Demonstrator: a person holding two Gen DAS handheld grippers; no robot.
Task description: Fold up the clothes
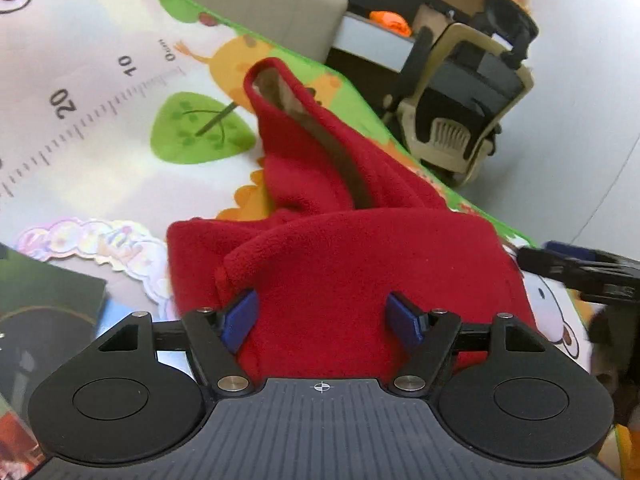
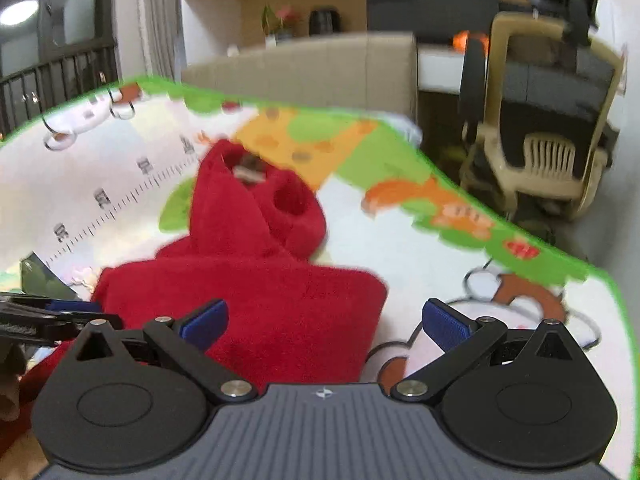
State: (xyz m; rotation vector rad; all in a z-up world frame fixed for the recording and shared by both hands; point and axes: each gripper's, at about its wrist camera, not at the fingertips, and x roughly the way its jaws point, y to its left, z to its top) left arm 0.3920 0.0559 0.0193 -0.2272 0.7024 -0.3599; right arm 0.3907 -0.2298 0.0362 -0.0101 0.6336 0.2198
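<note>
A red fleece hooded garment (image 1: 344,256) lay bunched on a cartoon-printed play mat with a green scalloped border (image 1: 100,128), its hood pointing away. The left gripper (image 1: 326,316) stood wide apart over the fleece body, gripping nothing. The right gripper (image 2: 324,324) was likewise spread wide at the garment's right edge, holding nothing. A beige office chair (image 2: 548,128) stood beyond the mat.

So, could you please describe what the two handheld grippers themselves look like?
The left gripper and right gripper look identical: black angular linkage arms with silver pivot pins, blue ribbed pads on the fingers, two round black discs, and a ridged dark grey body bearing a small white crosshair mark. No cables or sleeves are visible.
</note>
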